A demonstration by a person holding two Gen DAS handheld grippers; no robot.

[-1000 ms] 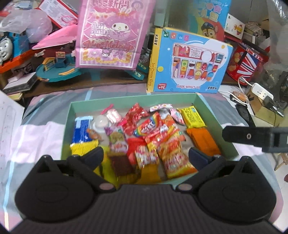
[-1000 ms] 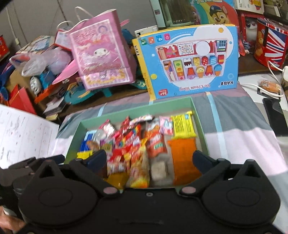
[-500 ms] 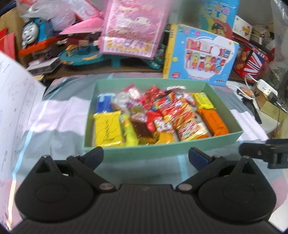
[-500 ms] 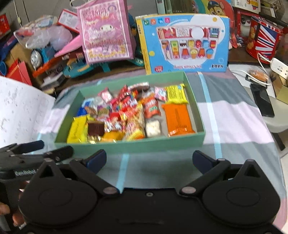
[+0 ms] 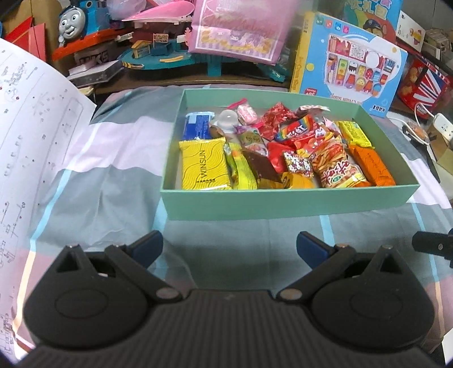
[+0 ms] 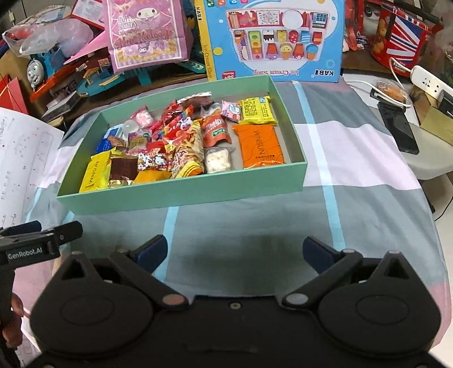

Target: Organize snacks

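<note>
A green box (image 5: 283, 202) (image 6: 181, 195) stands on the checked cloth, filled with several snack packs: a yellow pack (image 5: 202, 164), an orange pack (image 5: 371, 167) (image 6: 262, 147), a striped chips bag (image 5: 337, 167), a blue pack (image 5: 198, 126). My left gripper (image 5: 230, 247) is open and empty, held back in front of the box's near wall. My right gripper (image 6: 234, 252) is open and empty, also in front of the box. The left gripper shows at the left edge of the right wrist view (image 6: 42, 237).
A white printed sheet (image 5: 31, 147) lies left of the box. Behind it stand a pink gift bag (image 6: 145, 31), a blue toy box (image 6: 277, 39), a toy train (image 5: 73, 19) and a red tin (image 6: 402, 39). A phone (image 6: 399, 127) and power strip (image 6: 430, 82) lie right.
Both grippers have drawn back from above the box toward me. The box now lies farther off, its whole near wall in sight. Both stayed open and empty.
</note>
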